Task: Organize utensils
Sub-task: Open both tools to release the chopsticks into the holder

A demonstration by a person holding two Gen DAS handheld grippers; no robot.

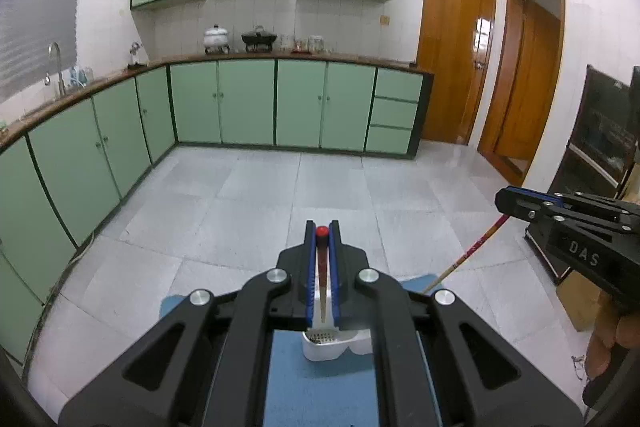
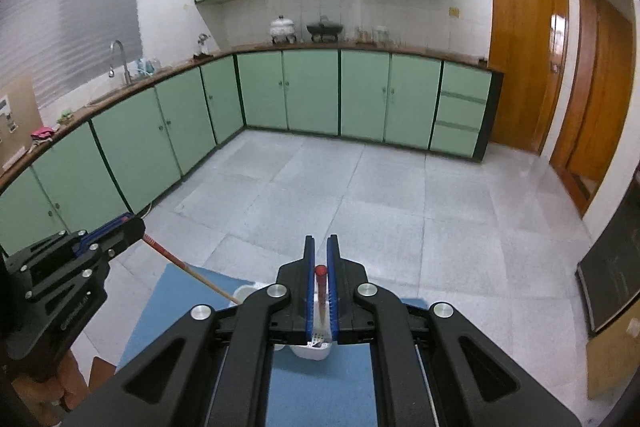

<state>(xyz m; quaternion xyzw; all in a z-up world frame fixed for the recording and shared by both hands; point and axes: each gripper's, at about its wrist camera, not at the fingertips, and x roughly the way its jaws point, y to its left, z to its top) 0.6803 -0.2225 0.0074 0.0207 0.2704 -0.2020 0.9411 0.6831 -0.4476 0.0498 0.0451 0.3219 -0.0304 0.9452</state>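
One red-tipped wooden chopstick (image 1: 322,267) is pinched in the left hand-held gripper (image 1: 322,233), another (image 2: 321,291) in the right hand-held gripper (image 2: 321,247); lowering into the white perforated plastic holder (image 1: 332,345) seems next.

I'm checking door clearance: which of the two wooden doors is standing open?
The right-hand door, nearest the dark cabinet, is open, showing a room behind; the left door beside the green drawers is shut.

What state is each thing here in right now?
Left gripper: shut on a chopstick.
Right gripper: shut on a second chopstick.
White utensil holder: upright on the blue mat.
Base cabinets: doors closed.
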